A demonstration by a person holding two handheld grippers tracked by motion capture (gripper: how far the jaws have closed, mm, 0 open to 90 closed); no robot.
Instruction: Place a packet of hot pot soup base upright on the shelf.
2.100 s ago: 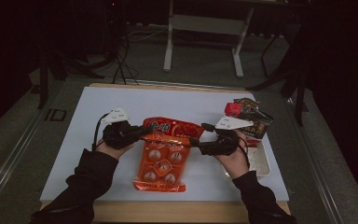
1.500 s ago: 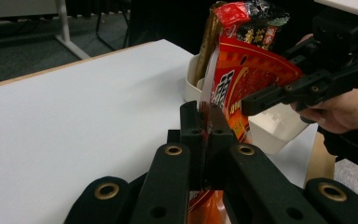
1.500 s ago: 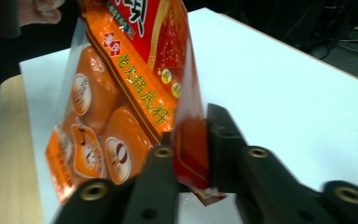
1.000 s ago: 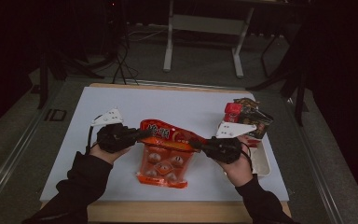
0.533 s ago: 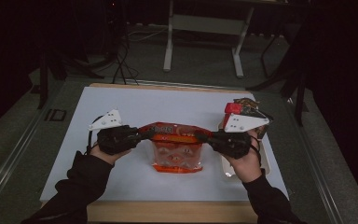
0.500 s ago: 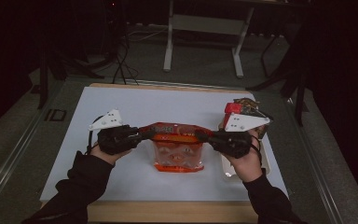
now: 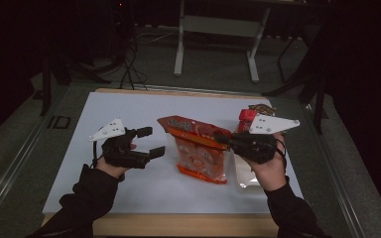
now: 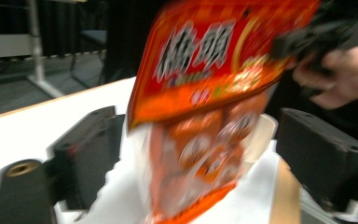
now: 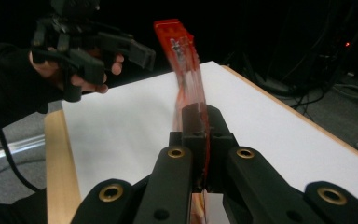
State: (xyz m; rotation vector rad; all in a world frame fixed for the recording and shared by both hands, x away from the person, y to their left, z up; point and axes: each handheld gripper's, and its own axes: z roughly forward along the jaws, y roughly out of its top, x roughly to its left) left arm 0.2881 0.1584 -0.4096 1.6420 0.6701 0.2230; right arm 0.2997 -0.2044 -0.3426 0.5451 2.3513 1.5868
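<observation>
High view: the right gripper, right of centre in the frame, has its jaws pressed together on the upper right corner of an orange snack bag. The bag hangs from that corner over the white counter, its top edge slanting down from upper left to the gripper, its bottom edge low near the surface. The left gripper, at centre left, stands apart from the bag with its jaws spread and nothing between them; they have just been opening. Behind the right hand, at the counter's right edge, sit a red packet and a dark wrapped item, and a clear plastic tray lies below that hand.

Right gripper view: the bag's sealed edge rises from the closed jaws at lower centre, with the left gripper in the upper left.

Left gripper view: the bag hangs blurred in mid-frame, beyond the two wide-set jaws.
</observation>
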